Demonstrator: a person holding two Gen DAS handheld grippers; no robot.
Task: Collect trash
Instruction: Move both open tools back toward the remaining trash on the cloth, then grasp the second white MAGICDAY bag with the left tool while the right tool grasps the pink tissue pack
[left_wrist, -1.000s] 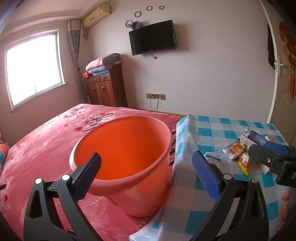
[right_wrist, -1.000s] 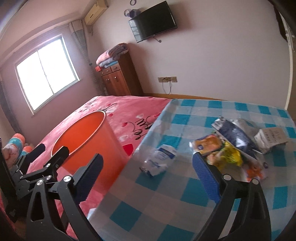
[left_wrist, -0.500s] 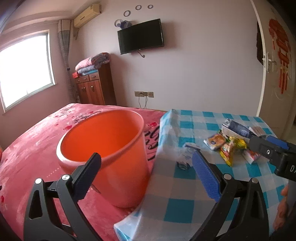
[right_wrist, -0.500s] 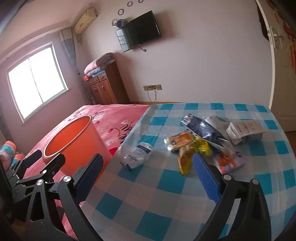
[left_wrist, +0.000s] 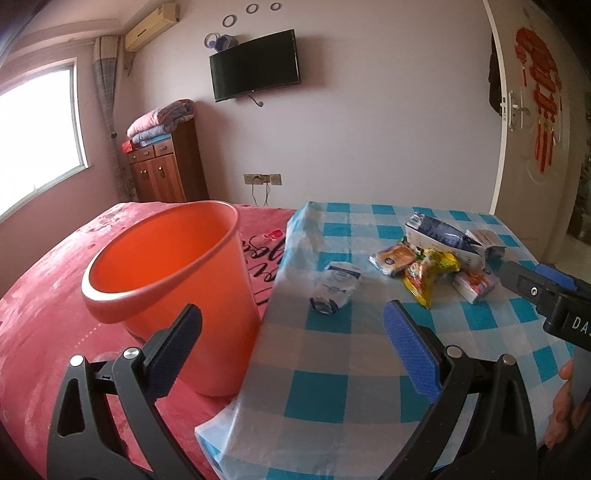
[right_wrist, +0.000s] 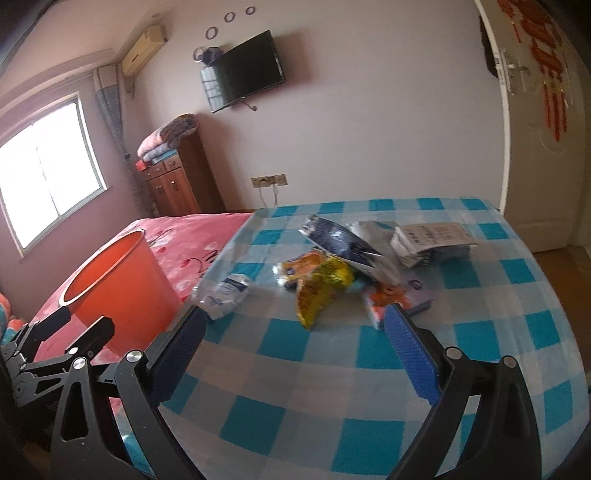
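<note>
An orange bucket (left_wrist: 166, 280) stands on the pink bed beside a table with a blue checked cloth (left_wrist: 369, 373). On the cloth lie a white-blue crumpled packet (left_wrist: 334, 288), an orange snack pack (left_wrist: 393, 254), a yellow wrapper (left_wrist: 424, 277), a dark blue bag (left_wrist: 439, 236) and a white pack (left_wrist: 484, 240). My left gripper (left_wrist: 291, 347) is open and empty, between bucket and table edge. My right gripper (right_wrist: 293, 352) is open and empty above the cloth, short of the yellow wrapper (right_wrist: 321, 288). The bucket also shows in the right wrist view (right_wrist: 122, 284).
The pink bed (left_wrist: 44, 306) lies left of the table. A wooden cabinet (left_wrist: 162, 166) with folded blankets, a wall TV (left_wrist: 255, 66) and a window stand behind. A door (left_wrist: 535, 129) is at the right. A tissue pack (right_wrist: 391, 306) lies near the right finger.
Both grippers have swung right: the bucket has slid left in both views and the trash pile sits nearer the middle. Both grippers stay open.
</note>
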